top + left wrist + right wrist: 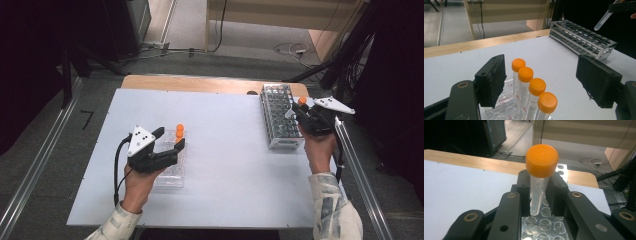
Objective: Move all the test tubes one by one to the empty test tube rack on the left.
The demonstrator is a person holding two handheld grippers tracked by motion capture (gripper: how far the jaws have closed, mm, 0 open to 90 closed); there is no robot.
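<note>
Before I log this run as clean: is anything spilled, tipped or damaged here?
Nothing spilled or tipped. One oddity: the left gripper has frayed pads, ragged at the edges. Its four orange-capped tubes stand upright in the clear rack.

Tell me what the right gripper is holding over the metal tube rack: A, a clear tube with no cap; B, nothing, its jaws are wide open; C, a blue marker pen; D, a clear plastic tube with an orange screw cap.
D: in the right gripper view the right gripper is shut on a clear plastic tube with an orange screw cap, its tip just above the holes of the metal tube rack.
</note>
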